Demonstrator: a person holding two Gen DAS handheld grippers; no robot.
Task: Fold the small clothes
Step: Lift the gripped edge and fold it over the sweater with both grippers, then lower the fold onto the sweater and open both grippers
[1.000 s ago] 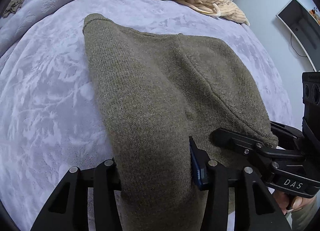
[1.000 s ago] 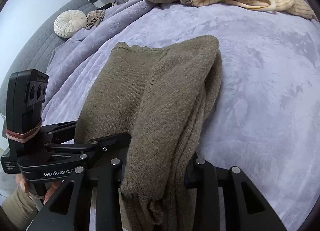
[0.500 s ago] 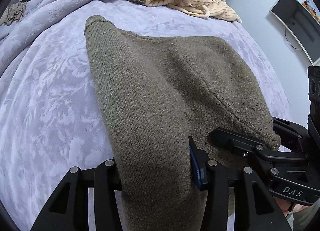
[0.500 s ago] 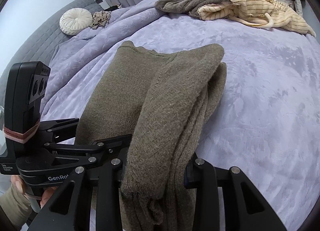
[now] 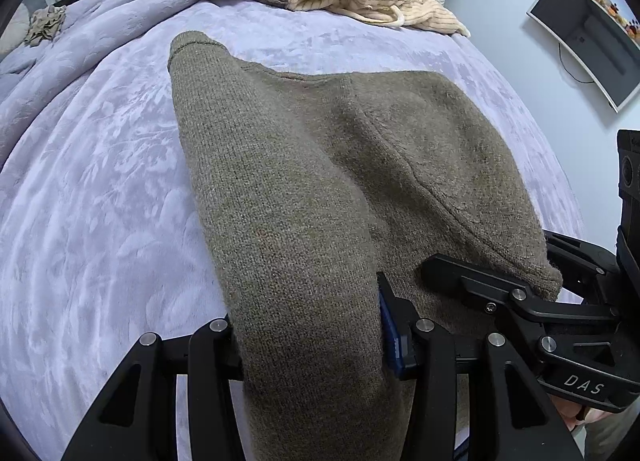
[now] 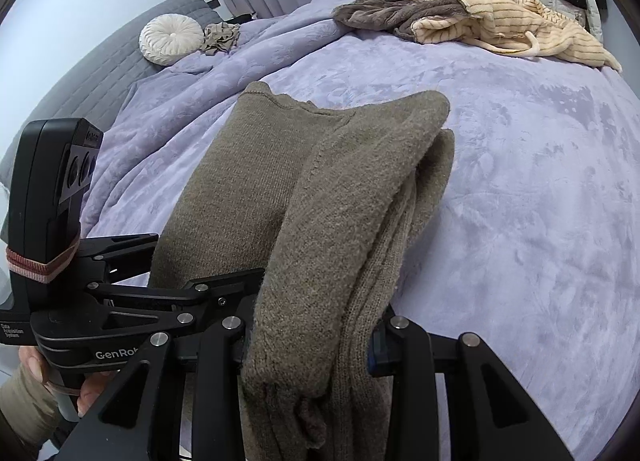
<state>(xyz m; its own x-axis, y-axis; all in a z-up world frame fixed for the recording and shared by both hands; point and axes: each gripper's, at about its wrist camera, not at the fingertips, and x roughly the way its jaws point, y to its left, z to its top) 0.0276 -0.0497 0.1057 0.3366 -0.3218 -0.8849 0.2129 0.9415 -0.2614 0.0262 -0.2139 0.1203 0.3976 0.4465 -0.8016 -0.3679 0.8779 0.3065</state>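
At the far left of the bed, a round white cushion (image 6: 172, 39) is seen against the grey quilted headboard (image 6: 100, 73), with a small crumpled beige cloth (image 6: 221, 37) just beside it. The lavender plush blanket (image 5: 92, 189) is spread over the whole bed.

The olive-brown knitted sweater (image 5: 320, 181) is laid across the middle of the blanket, already doubled lengthwise, with its near end lifted off the bed by both tools. Its left near edge is pinched in the left gripper (image 5: 312, 337): the thick fold is pressed between the two black fingers, and a blue pad (image 5: 390, 341) is seen bearing against the knit. In the right wrist view the same tool is seen from the side, with the person's hand (image 6: 44, 377) wrapped around its handle.

Further right, the right near edge of the sweater, several layers thick, is clamped in the right gripper (image 6: 312, 345), the bundled knit filling the gap between its fingers.

At the far edge of the bed, to the right, a heap of clothes is left lying: a grey-brown fleece garment (image 6: 396, 13) and a cream striped garment (image 6: 520, 27), touching one another. A wall-mounted screen (image 5: 588, 41) is seen at the far right.
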